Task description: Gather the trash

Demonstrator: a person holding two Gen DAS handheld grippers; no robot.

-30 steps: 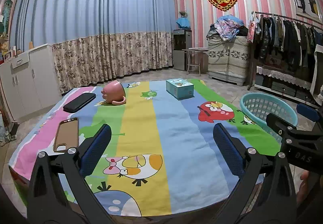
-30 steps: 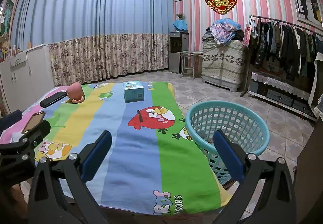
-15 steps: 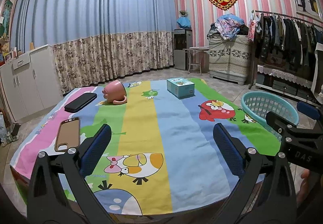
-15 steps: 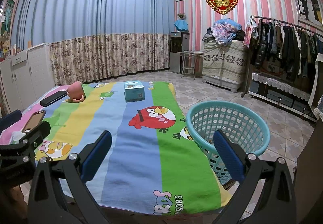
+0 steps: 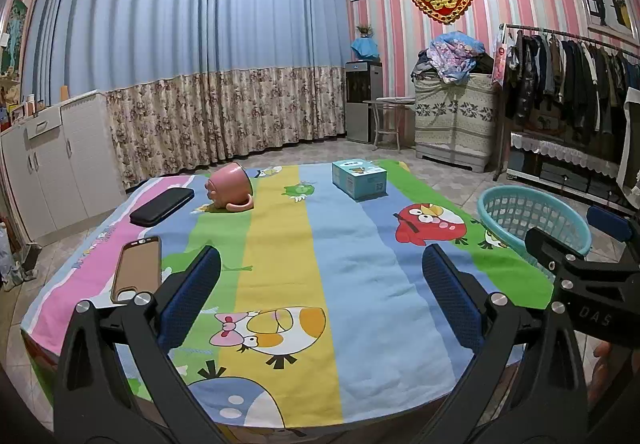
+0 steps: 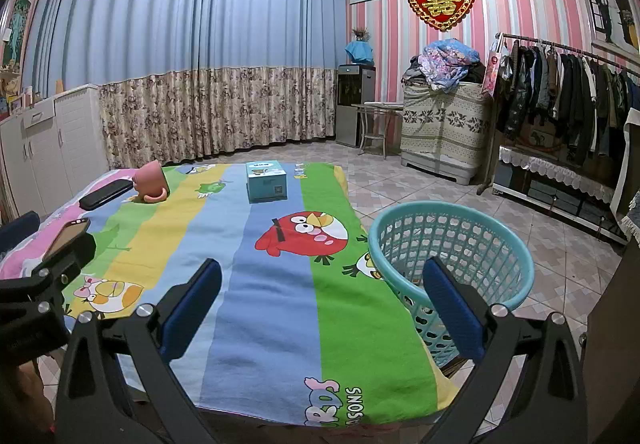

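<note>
Table (image 5: 280,284) with cartoon cloth fills both views; teal basket (image 6: 452,240) sits at its right edge, looks like the bin for the trash, light plastic mesh. No obvious crumpled trash visible. Candidates on the cloth, far side: box (image 5: 359,178), likely light cardboard, stiff but crushable, so pinch across the short sides, moderate force. Pink cup (image 5: 231,192) lies on its side, handle toward us; hard, smooth, probably slippery and breakable, so take the rim wall or the handle, not the round body. Black case (image 5: 162,206) and tan phone case (image 5: 137,269) on the left lie flat and thin; hard to get a finger under, so slide to the edge or tip up first. Left gripper (image 5: 320,300) released, jaws wide, empty, hovering over the near edge. Right gripper (image 6: 320,304) likewise spread and empty, basket just beside its right finger.
</note>
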